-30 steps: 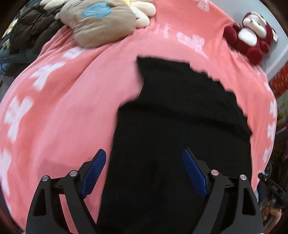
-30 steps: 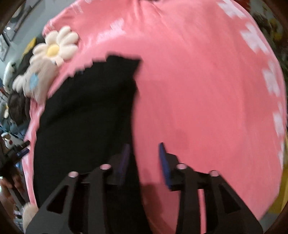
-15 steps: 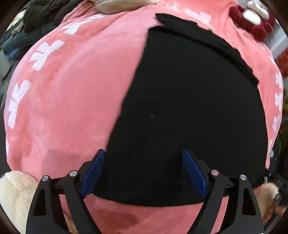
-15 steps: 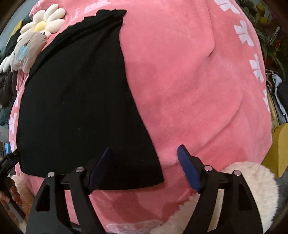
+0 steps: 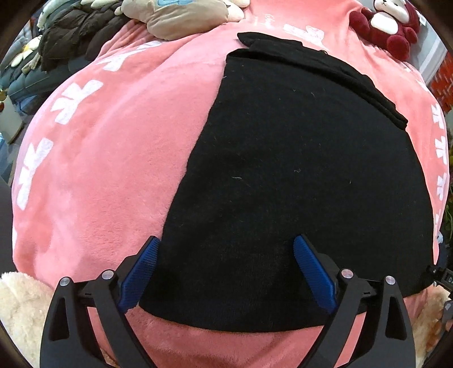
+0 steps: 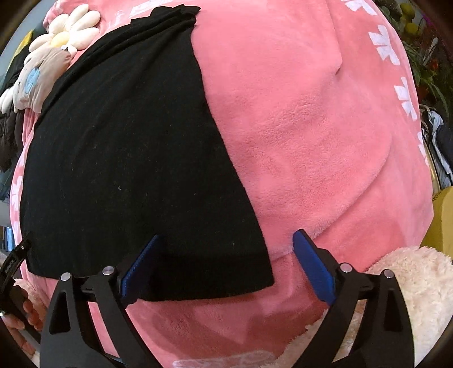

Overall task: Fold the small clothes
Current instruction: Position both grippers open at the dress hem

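Two handheld grippers are hanging over a black garment (image 5: 297,175) that is lying flat on a pink fleece blanket (image 5: 107,158) patterned with white marks along its borders. Seen from the left wrist, the left gripper (image 5: 226,271) is pointing steeply down at the garment's near left corner, its blue-padded jaws widening, with cloth lying below the gap but neither pad pressing on it. Seen from the right wrist, the right gripper (image 6: 226,269) is poised over the garment's near right corner, its jaws likewise spreading, the corner of the black cloth (image 6: 127,158) showing between the pads without being pinched. Along the garment's far edge a narrow folded band is lying doubled over the main panel, reaching toward the blanket's far side. A tan plush pillow (image 5: 175,17) and a dark red plush toy (image 5: 388,25) are sitting at the blanket's far edge, and a cream flower-shaped cushion (image 6: 68,31) is resting near its far left corner. Cream fluffy fabric (image 6: 396,283) is bunching at the blanket's near edge, beside the right gripper. A person's fingers (image 6: 28,314) are showing at the lower left of the right wrist view.
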Available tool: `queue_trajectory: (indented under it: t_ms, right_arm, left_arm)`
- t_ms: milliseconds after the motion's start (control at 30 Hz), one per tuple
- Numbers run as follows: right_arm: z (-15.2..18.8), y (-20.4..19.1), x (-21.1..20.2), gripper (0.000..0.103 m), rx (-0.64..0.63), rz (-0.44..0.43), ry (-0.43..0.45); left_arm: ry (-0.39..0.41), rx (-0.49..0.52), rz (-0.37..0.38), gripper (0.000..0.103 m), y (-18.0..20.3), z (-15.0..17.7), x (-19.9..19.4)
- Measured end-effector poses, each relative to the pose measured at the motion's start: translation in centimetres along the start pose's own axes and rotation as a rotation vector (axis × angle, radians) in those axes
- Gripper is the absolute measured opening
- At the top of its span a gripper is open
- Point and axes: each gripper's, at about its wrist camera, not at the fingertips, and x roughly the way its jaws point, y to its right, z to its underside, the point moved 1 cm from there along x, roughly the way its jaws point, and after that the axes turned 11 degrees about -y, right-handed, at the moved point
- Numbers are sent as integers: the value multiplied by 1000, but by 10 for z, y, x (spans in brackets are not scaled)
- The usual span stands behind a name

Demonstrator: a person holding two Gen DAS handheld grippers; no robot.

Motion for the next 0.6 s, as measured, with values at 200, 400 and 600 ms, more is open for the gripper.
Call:
queue_trajectory:
  t_ms: [200, 400, 600]
  right_arm:
    - [-2, -6, 3, 90, -2, -12, 6]
    - [25, -6, -6, 60, -44, -45, 21]
    - [28, -5, -14, 7, -36, -149, 19]
  left_arm:
    - [-6, -3, 2, 93, -2, 1, 1]
    - [-15, -6, 39, 90, -5, 2, 0]
    - [-33, -56, 193, 62, -17, 6, -9]
